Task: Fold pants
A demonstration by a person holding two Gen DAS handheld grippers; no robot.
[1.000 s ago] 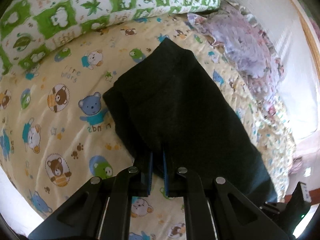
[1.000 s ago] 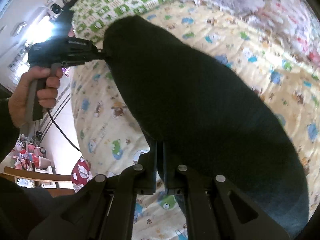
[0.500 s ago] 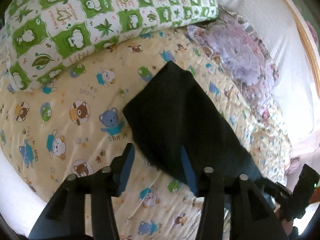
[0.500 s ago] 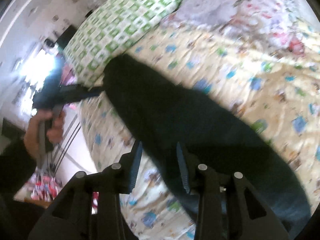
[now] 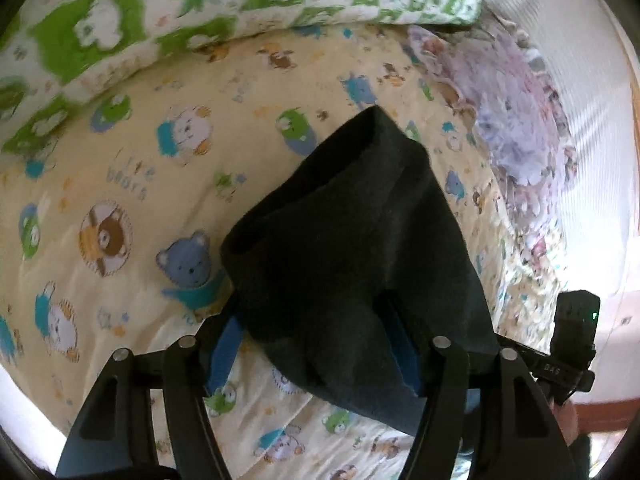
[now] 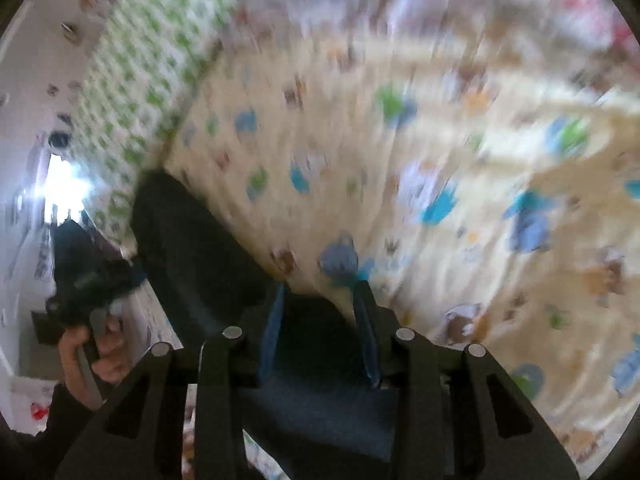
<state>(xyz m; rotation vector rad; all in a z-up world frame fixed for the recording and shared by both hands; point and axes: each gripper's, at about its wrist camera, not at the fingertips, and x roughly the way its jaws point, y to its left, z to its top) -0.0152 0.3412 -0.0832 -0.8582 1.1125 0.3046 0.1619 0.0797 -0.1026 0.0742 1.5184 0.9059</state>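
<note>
The right wrist view is smeared by motion, so the animal prints on the bedsheet point(image 6: 460, 168) and the green squares of the pillow point(image 6: 160, 64) cannot be read clearly. Near the pillow, the left gripper point(image 6: 92, 292) is only a dark blurred shape. The pants point(image 5: 352, 248) cover part of both blue fingers point(image 5: 224, 352) in the left wrist view, and their lower end is perhaps cut off behind the frame.

One pair of dark pants point(image 5: 352, 248), one green-checked pillow point(image 5: 200, 12), one bear-print sheet point(image 5: 120, 208), two grippers.
</note>
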